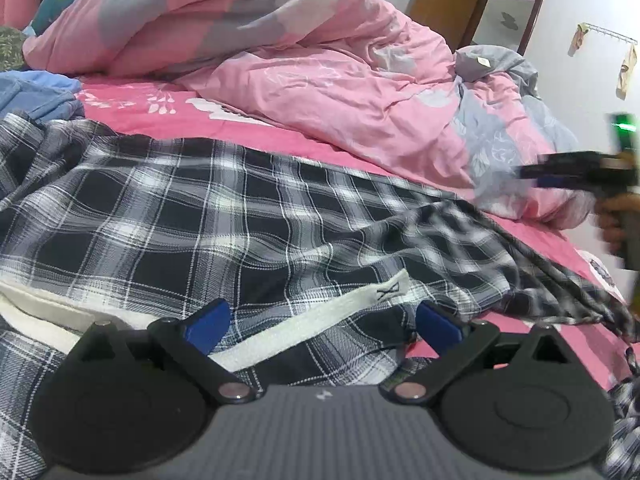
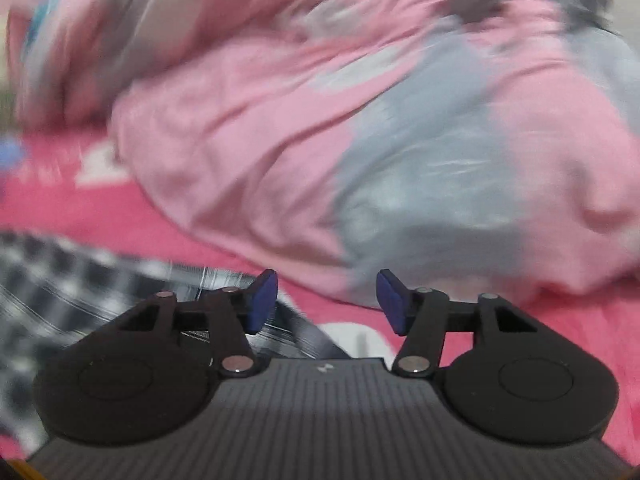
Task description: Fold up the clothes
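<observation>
Both jaws wide, gripping nothing: left gripper (image 1: 322, 322) over plaid garment (image 1: 224, 216), right gripper (image 2: 326, 300) above; no legible writing

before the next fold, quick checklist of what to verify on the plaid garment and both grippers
1. Right gripper empty, jaws apart: ok.
2. Left gripper open, its jaws either side of the white drawstring: ok.
3. Plaid garment lying flat: not ok, rumpled, far end bunched.
4. Pink duvet off the garment: ok.
5. Right wrist view sharp enough to aim: not ok, blurred.
6. Garment edge nearest the right gripper: cannot tell.
</observation>
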`<state>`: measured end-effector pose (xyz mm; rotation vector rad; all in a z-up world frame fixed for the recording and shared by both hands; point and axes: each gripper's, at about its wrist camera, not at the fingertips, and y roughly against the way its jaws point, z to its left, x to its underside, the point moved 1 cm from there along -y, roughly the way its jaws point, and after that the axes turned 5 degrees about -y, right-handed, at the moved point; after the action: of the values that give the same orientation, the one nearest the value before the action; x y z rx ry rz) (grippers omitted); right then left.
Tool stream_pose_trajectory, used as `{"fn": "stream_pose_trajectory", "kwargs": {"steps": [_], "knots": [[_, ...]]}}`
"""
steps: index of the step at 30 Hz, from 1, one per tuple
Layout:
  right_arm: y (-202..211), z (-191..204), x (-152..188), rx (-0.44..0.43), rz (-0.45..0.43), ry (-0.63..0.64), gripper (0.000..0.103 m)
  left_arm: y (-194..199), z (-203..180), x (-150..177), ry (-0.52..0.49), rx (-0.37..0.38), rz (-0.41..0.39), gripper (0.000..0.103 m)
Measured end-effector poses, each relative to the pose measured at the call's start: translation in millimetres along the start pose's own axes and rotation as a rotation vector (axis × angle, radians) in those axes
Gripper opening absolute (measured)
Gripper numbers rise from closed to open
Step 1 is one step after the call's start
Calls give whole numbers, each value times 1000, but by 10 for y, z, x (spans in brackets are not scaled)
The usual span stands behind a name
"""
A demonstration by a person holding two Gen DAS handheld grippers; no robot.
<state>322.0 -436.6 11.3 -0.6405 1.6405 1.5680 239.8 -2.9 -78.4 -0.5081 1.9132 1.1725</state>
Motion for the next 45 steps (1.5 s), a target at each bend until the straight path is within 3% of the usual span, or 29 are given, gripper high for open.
{"fn": "stream_pose_trajectory", "kwargs": {"steps": [4, 7, 13, 18, 19, 20, 22, 26, 29, 31, 34, 36, 39, 45], "knots": [[665, -489, 135, -2, 4, -89, 57, 129, -136, -57, -46, -44, -45, 100], [1048, -831, 333, 25, 28, -112, 57, 135, -349, -150, -63, 1, -36, 100], [924, -1323, 814, 121, 106, -145, 56, -190, -975, -299, -156, 83, 20, 100], [672, -1548, 1134, 77, 176, -178, 55, -568, -1115, -123, -130, 81, 22, 98], [627, -1526, 1193, 68, 206, -155, 44, -616, -1086, -83, -115, 78, 44, 97], [586, -1501, 1250, 61, 233, -130, 20, -657, -1057, -47, -100, 76, 64, 96], [649, -1376, 1309, 93, 190, -43, 2, -623, -988, -54, -64, 99, 48, 96], [1065, -903, 1442, 153, 8, 217, 1, -634, -911, -31, -23, 111, 40, 97], [1248, -450, 1768, 113, 9, 495, 2, -631, -919, -24, -32, 105, 39, 97], [1275, -214, 2027, 114, 54, 674, 4, -634, -931, -24, -40, 99, 39, 97], [1380, -18, 2242, 100, 74, 831, 11, -639, -934, -27, -44, 97, 38, 97], [1504, -25, 2168, 27, 68, 776, 16, -639, -939, -25, -43, 98, 38, 97], [1641, -210, 1889, -93, 41, 579, 24, -643, -934, -21, -43, 101, 37, 98], [1420, -937, 1449, -36, 10, 159, 27, -646, -922, -17, -38, 108, 36, 98]]}}
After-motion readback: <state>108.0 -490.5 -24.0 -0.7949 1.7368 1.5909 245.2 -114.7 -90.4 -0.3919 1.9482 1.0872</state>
